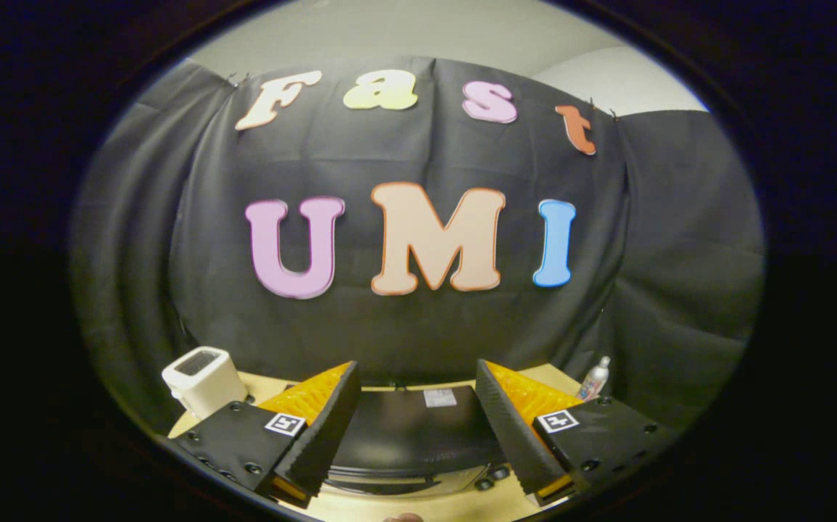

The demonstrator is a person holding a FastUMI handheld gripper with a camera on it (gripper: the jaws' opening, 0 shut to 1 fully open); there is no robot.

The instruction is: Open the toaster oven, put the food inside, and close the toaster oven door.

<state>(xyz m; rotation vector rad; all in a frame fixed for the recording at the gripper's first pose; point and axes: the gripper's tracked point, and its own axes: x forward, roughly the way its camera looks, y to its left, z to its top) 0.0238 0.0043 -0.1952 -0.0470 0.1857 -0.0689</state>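
— Fingers [338,428] spread wide, holding nothing; gripper [418,428] poised above black toaster oven [411,431], seen between them on wooden table [432,504].

— Progress? Judged barely begun: door state hard to tell, food unseen. White container [204,380] off left, small bottle [595,378] off right.

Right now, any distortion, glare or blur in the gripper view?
Gripper view: strong fisheye bending at the table edge; soft sheen on the black toaster oven top between the open fingers; the white toaster and bottle look slightly soft.
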